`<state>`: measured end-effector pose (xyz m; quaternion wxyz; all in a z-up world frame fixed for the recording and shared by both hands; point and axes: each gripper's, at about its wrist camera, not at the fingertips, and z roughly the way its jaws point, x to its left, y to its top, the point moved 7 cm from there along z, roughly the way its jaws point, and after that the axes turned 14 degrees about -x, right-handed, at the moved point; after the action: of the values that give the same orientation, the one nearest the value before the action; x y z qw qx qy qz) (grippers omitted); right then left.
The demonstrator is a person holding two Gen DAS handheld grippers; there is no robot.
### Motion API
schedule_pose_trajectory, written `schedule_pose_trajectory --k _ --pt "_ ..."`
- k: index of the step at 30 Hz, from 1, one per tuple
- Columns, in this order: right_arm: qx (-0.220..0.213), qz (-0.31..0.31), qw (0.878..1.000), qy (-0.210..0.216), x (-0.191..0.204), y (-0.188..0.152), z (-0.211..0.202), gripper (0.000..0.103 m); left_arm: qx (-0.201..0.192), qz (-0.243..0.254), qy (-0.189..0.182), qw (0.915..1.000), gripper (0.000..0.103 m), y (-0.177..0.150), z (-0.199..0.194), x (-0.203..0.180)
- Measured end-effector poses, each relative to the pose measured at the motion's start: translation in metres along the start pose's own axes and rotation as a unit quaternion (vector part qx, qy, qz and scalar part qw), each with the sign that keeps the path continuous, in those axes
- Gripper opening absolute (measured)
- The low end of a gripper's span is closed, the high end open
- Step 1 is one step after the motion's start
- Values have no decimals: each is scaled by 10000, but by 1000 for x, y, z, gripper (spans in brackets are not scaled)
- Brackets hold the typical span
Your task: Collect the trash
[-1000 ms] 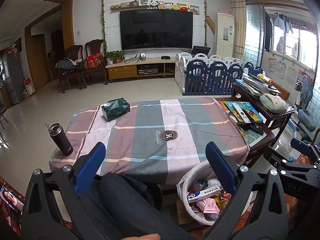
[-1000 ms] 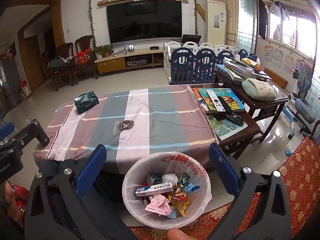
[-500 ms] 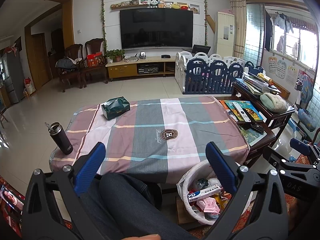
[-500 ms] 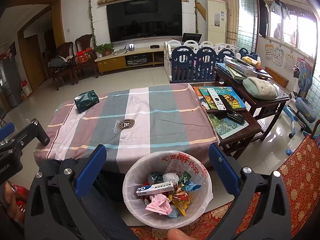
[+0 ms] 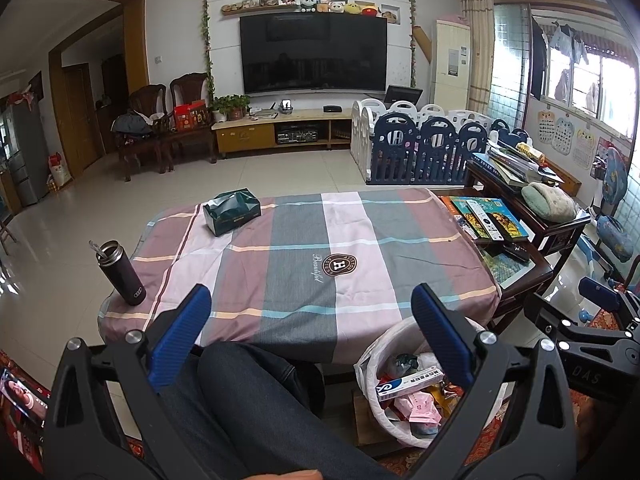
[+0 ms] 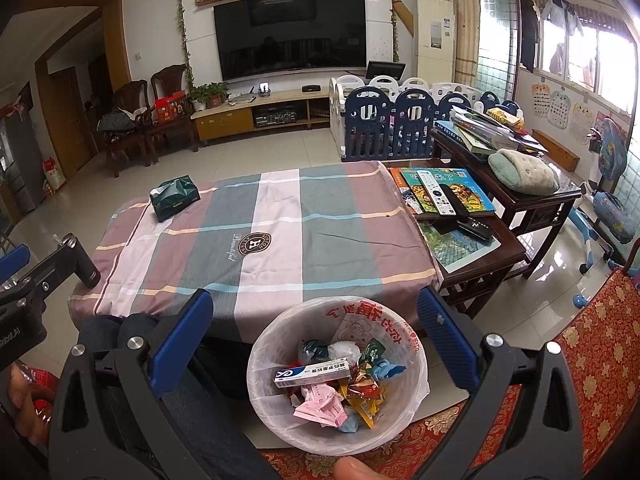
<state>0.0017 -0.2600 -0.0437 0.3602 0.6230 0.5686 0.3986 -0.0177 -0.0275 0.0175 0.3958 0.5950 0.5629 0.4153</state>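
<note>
Trash (image 6: 332, 380) is being kept in the lined bin (image 6: 418, 390) below the near edge of the table (image 5: 296, 256). Nothing is being shifted since a second ago: the left gripper (image 5: 310, 312) and right gripper (image 6: 312, 314) are being held spread and empty, suggesting collection is finished.

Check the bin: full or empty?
Partly full. The bin holds wrappers and a toothpaste box heaped low inside, well under the rim.
</note>
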Motion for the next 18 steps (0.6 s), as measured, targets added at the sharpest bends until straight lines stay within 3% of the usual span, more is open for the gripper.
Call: schedule_pose_trajectory --k 18 --pt "24 5 10000 11 2 -4 2 100 73 -29 -46 10000 100 -8 2 -1"
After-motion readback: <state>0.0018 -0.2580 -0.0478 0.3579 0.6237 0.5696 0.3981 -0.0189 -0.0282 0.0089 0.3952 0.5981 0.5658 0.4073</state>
